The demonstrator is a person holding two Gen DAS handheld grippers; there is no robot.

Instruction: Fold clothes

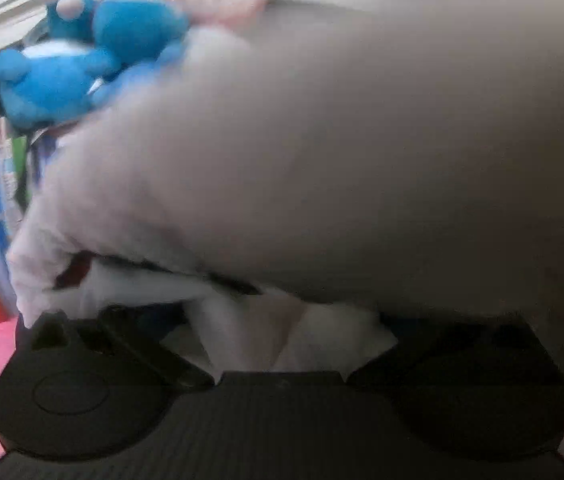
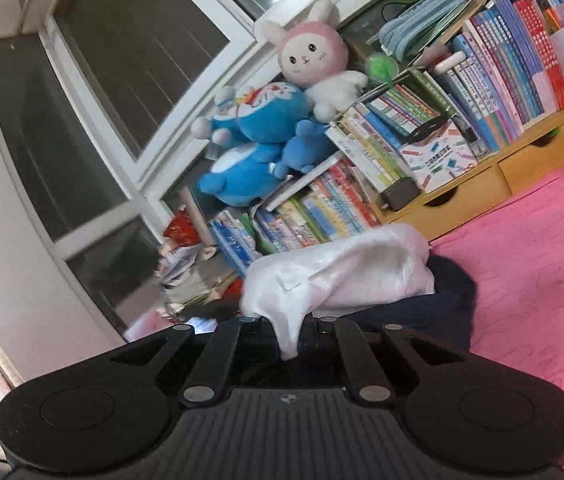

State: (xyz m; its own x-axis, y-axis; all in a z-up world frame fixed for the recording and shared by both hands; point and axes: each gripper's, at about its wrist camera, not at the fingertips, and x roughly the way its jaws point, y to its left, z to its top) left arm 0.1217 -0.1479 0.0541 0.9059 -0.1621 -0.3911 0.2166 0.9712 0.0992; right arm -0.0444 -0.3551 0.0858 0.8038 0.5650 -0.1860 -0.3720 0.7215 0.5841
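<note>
A white garment (image 1: 322, 152) fills most of the left wrist view, blurred and very close to the lens. It drapes over my left gripper (image 1: 277, 320) and hides the fingertips, so the state of the jaws does not show. In the right wrist view the same white garment (image 2: 346, 272) lies bunched on a dark navy cloth (image 2: 452, 292) on the pink bed cover (image 2: 542, 264). My right gripper (image 2: 288, 326) is shut on a corner of the white garment, and a tail of fabric hangs down between the jaws.
Behind the garment stand rows of books (image 2: 382, 152) on a wooden drawer unit (image 2: 478, 184). Blue plush toys (image 2: 257, 148) and a pink rabbit plush (image 2: 314, 56) sit on the books. A white-framed window (image 2: 101, 120) is on the left.
</note>
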